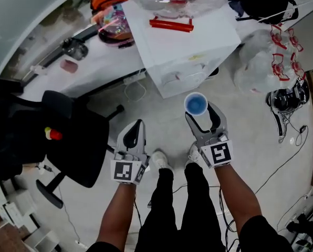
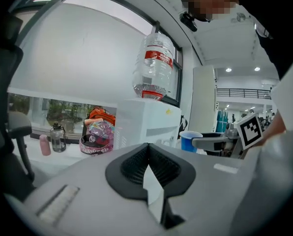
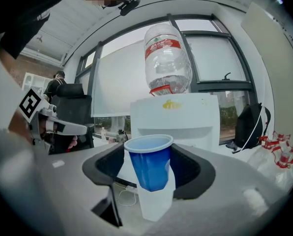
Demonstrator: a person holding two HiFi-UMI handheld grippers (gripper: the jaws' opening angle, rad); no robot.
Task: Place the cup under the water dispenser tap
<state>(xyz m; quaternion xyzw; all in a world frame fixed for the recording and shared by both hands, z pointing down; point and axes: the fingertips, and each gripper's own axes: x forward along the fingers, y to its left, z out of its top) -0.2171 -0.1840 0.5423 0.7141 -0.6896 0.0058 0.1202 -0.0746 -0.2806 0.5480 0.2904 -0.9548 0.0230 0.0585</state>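
Before the white water dispenser [image 1: 183,46], right gripper [image 1: 202,114] clasps an upright blue cup [image 1: 196,104]; left gripper [image 1: 134,132] closed, empty.

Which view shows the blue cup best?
The right gripper view: the cup sits close at centre, upright, side and rim visible. The head view shows only its rim from above; the left gripper view shows it small, at right.
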